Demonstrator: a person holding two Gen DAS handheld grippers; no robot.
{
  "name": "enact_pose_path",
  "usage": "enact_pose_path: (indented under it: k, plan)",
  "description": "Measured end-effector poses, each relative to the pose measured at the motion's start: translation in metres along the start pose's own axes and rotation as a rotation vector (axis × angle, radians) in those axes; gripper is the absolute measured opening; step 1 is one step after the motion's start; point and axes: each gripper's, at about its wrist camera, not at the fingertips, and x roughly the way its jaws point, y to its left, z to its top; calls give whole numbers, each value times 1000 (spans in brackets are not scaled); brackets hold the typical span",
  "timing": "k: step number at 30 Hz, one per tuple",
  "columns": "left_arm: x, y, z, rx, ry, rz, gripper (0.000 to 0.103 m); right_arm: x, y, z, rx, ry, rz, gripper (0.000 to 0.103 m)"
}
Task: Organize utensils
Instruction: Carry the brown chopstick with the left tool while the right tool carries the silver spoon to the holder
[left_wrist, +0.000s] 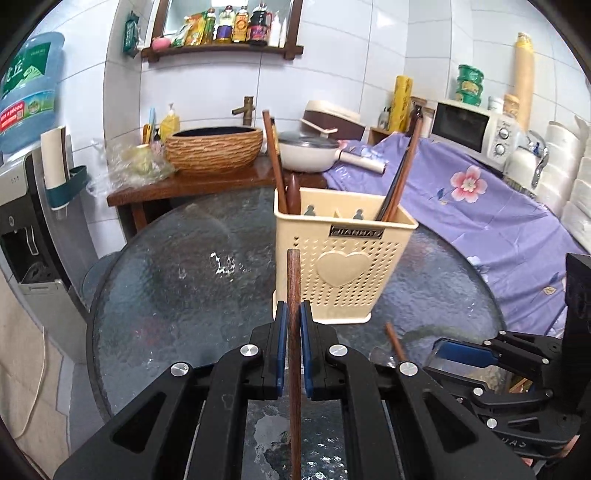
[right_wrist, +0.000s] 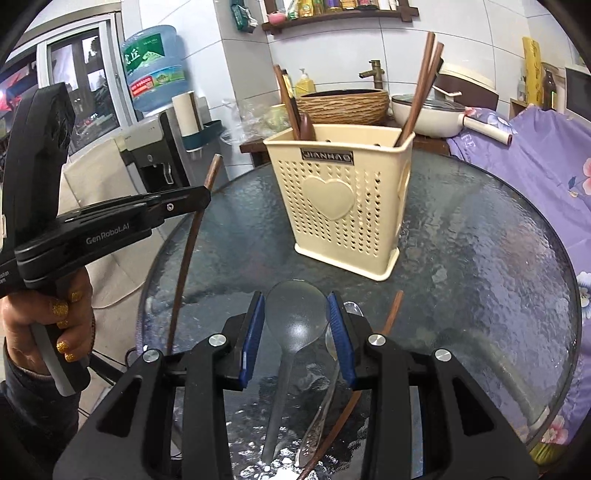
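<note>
A dark matt wooden chopstick (left_wrist: 294, 295) is showing its grain between the blue rubbery pads (left_wrist: 281, 325) of the left tongs (left_wrist: 294, 314). Ahead of them, the cream plastic holder (left_wrist: 343, 254) is looking smooth and perforated. Between the right tongs' (right_wrist: 296, 306) pads a translucent plastic spoon (right_wrist: 295, 314) is gleaming over the rippled, glossy glass tabletop (right_wrist: 480, 258).

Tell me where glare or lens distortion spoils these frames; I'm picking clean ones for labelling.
Left wrist view: white glare patch on the glass table, walls bowed by the fisheye, dark corners. Right wrist view: glare at the table's right side, held chopstick looks curved, clear spoon hard to make out.
</note>
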Motion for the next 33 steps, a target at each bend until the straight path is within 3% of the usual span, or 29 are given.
enact_pose_path:
  k: [19, 26, 33]
  plan:
    - [-43, 0, 34, -5, -127, -70, 7, -32, 4, 50, -9, -94, 17, 36]
    - [-69, -6, 81, -12, -261, -68, 7, -53, -1, 100, -2, -180, 12, 36]
    - [-77, -15, 143, -62, -410, -14, 7, -71, -8, 163, -6, -308, -52, 36]
